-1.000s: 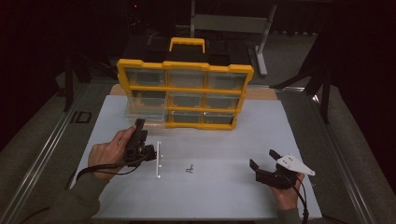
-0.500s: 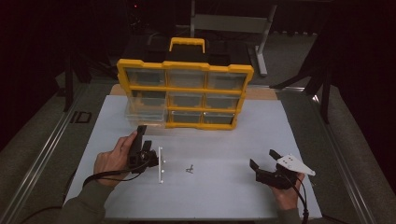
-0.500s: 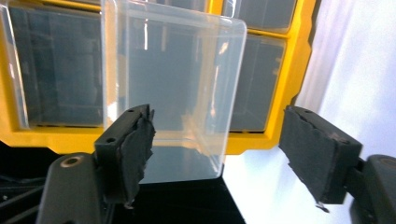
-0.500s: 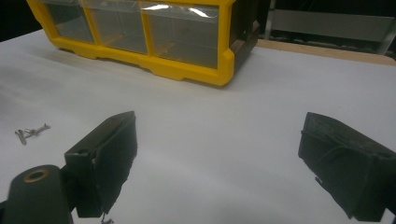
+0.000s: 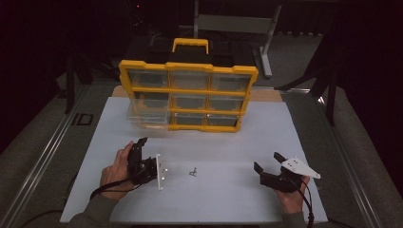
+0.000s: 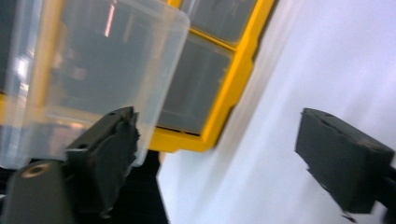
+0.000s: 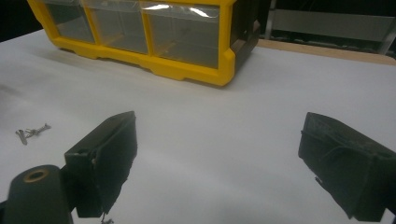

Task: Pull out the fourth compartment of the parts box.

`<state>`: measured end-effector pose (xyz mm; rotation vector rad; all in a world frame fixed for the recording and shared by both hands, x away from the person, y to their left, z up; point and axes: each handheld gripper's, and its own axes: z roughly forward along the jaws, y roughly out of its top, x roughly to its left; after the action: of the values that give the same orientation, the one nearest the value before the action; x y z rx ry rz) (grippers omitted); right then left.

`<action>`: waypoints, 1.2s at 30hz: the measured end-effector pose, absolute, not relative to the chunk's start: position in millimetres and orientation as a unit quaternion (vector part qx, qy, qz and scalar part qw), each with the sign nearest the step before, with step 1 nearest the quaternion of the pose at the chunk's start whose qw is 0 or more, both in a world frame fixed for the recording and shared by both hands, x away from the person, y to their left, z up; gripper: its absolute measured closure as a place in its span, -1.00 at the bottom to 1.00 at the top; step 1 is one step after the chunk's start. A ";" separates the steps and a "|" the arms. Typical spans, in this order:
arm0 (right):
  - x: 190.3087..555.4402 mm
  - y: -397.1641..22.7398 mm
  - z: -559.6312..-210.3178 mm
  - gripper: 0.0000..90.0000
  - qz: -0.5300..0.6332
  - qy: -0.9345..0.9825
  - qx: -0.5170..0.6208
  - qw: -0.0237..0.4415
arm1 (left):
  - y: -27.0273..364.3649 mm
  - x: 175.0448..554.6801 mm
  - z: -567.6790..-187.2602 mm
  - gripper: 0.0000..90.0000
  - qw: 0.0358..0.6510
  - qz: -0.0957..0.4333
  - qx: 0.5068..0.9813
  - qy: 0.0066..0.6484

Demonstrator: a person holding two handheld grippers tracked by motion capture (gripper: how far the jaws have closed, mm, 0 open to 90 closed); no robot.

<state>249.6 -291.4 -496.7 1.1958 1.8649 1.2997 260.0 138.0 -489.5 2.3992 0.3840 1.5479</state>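
My left gripper (image 5: 145,149) lies rolled on its side in a person's left hand, near the table's left front, its plate edge-on. Its jaws have just been opening and stand wide apart in the left gripper view (image 6: 217,121), with nothing between them. Beyond them a clear plastic drawer (image 6: 93,70) sticks out at the lower left (image 5: 147,116) of a yellow organizer (image 5: 188,90). My right gripper (image 5: 266,161) rests open and empty at the right front (image 7: 219,121). Small screws (image 5: 192,172) lie on the white table between the two grippers.
The organizer (image 7: 187,65) stands upright at the table's back middle, with a handle on top and clear drawers in three rows. The screws (image 7: 32,132) lie left of my right gripper. Dark floor and metal stands surround the white table top (image 5: 228,199).
My left hand has sunk and come back toward the near edge, away from the drawer, and its jaws stand wider. The right gripper has kept still.
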 end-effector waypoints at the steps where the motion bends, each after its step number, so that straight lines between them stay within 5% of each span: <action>1: 249.6 -291.2 -496.8 -0.74 0.485 0.697 0.446 0.283 | 138.8 258.8 -490.4 -0.77 0.138 0.527 0.827 0.136; 24: 249.4 -289.6 -496.5 -0.74 0.485 0.698 0.444 0.283 | 191.3 250.0 -489.6 -0.83 0.368 0.372 0.774 0.356; 36: 250.7 -288.5 -497.4 -0.74 0.484 0.702 0.441 0.282 | 212.2 250.7 -486.8 -0.83 0.422 0.341 0.739 0.399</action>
<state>250.7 -288.5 -497.4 1.1822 1.8794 1.2957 250.7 212.2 -486.8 1.8519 0.9984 0.8539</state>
